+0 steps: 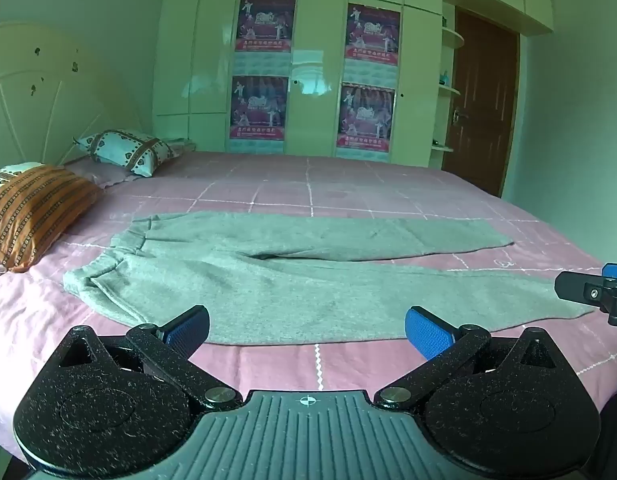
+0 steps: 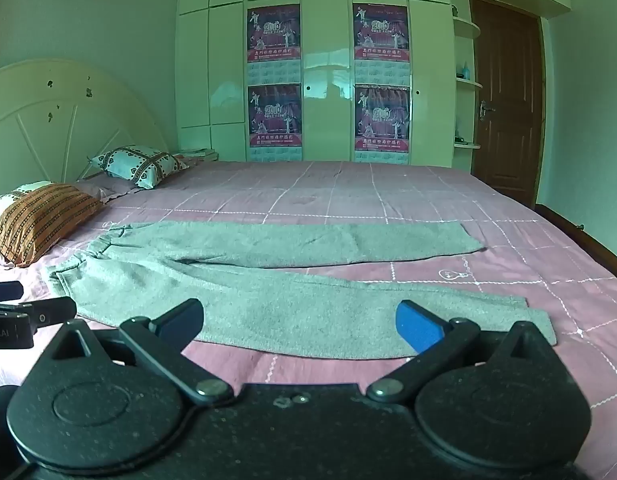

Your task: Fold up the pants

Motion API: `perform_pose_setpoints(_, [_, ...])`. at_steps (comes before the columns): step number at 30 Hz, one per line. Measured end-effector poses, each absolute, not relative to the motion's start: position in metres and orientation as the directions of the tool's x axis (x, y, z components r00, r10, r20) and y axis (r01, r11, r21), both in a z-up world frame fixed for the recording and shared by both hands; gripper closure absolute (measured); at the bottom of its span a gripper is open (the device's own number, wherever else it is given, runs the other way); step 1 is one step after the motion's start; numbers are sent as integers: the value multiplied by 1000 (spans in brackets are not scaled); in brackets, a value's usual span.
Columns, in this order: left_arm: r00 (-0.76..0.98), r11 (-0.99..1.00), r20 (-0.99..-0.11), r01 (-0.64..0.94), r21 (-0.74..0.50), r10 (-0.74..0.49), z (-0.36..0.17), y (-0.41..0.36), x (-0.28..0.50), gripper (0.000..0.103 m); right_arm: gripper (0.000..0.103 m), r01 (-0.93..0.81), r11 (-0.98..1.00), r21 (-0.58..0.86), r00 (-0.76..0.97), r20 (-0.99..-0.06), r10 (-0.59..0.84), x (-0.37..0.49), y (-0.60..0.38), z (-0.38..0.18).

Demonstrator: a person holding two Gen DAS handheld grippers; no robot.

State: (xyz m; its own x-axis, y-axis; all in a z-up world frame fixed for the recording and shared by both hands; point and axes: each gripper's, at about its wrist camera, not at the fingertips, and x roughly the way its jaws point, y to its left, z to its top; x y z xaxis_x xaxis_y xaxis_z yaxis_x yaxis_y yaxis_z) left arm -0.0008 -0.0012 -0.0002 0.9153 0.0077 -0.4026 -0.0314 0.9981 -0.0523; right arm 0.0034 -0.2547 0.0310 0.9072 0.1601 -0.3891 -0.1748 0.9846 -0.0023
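**Grey pants spread flat, both grippers wide and empty**

The pants [image 1: 292, 280] lie unfolded on the pink checked sheet [image 1: 348, 188] of a bed, waistband toward the pillows on the left and both legs running out to the right. The legs part in a narrow V from the crotch; the far leg ends short of the near one.

The left gripper [image 1: 307, 330] hovers at the near edge of the pants, fingers spread wide with nothing between them, its blue pads [image 1: 426, 334] just above the near leg's hem side. The right gripper [image 2: 300, 326] does likewise further right, jaws fully apart, holding nothing, near the cuff end of the near leg.

An orange striped pillow [image 1: 32, 216] and a patterned pillow [image 1: 128, 150] sit by the headboard [image 1: 40, 92]. Behind the bed stands a wardrobe [image 1: 316, 60] with four posters and, to the right, a brown door [image 1: 482, 100].
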Motion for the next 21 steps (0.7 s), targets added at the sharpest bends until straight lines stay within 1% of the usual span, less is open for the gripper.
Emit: perform_pose_setpoints(21, [912, 999, -410, -15, -51, -7, 4, -8, -2, 0, 6, -173, 985, 0, 907, -390, 160, 3, -255, 31])
